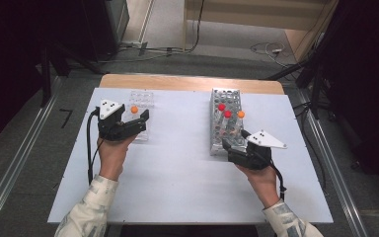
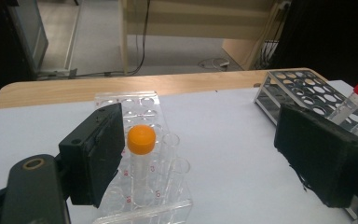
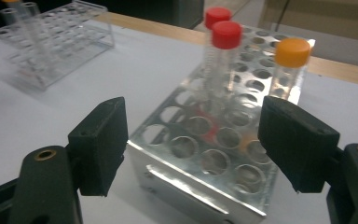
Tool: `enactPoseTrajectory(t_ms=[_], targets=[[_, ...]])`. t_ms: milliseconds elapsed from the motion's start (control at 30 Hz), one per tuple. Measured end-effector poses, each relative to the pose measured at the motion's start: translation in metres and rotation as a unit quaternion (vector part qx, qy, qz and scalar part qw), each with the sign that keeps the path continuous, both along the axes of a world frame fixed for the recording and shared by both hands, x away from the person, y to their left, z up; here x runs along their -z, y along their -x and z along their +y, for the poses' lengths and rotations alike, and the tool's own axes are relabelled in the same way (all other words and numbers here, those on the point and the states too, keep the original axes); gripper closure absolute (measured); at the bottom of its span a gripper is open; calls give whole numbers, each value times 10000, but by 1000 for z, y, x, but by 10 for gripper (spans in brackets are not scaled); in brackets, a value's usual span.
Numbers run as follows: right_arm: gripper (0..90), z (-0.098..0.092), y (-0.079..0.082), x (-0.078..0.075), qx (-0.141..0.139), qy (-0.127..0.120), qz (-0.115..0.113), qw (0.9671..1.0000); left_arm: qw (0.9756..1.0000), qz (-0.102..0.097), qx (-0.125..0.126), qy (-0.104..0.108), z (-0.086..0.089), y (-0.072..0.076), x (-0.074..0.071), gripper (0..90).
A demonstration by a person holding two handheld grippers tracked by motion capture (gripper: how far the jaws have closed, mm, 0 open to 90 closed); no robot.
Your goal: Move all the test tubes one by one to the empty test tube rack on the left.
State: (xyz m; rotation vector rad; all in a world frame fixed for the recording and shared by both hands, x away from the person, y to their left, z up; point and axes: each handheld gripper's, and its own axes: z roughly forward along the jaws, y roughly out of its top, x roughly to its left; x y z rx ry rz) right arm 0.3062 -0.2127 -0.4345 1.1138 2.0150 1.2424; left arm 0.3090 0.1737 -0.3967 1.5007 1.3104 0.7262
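The left tool (image 1: 134, 117) hovers low over the clear plastic tube rack (image 1: 141, 100) on the left half of the white desk (image 1: 177, 168). Its jaws stand apart and grip nothing. In the left gripper view an orange-capped tube (image 2: 141, 161) stands upright in a front well of that rack, just beside the pad of the jaw at the left of that view and not touching it; the other jaw is well off to the right. In the high view the same tube's cap (image 1: 134, 109) shows between the two jaws.

The right tool (image 1: 233, 139) is at the near end of the metal tube rack (image 1: 225, 95) on the right half of the desk, jaws wide apart and holding nothing. In the right gripper view the near corner of the rack lies between the two jaws. Two red-capped tubes (image 3: 223, 60) stand upright close together in the rack's middle wells, one behind the other, and a second orange-capped tube (image 3: 289, 70) stands upright near the rack's far right edge, beyond the right-hand jaw. All three are clear of the pads.

A strip of bare wood (image 1: 187, 81) runs along the far edge of the desk. Patterned sleeves (image 1: 91, 210) cover both forearms.
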Motion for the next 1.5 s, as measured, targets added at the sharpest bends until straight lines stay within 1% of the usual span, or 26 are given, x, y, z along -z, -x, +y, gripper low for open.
enactPoseTrajectory(t_ms=[133,200,433,600,700,900,1033,1333,1500], targets=[[241,-9,-15,6,274,26,-7,9996,10000,-24,20,26,-1,1,0,165],[280,-13,-21,8,375,-12,-4,9993,10000,-29,51,2,-2,2,0,166],[394,-16,-39,14,510,72,-113,9986,9999,-44,108,-6,-6,3,-1,167],[465,-16,-53,17,603,108,-145,9980,9999,-64,104,0,-6,4,-2,167],[505,-16,-59,21,656,148,-117,9977,9999,-53,103,-12,-5,4,-1,167],[610,-15,-65,22,665,149,-197,9975,9999,-61,102,-13,-6,4,-1,168],[649,-13,-66,23,636,182,-223,9976,9999,-32,128,-42,-7,4,-1,169],[699,-11,-70,25,675,238,-172,9973,9999,-15,135,-41,-7,4,0,172],[712,-12,-69,24,715,214,-174,9971,9999,-23,132,-41,-7,4,0,172]])
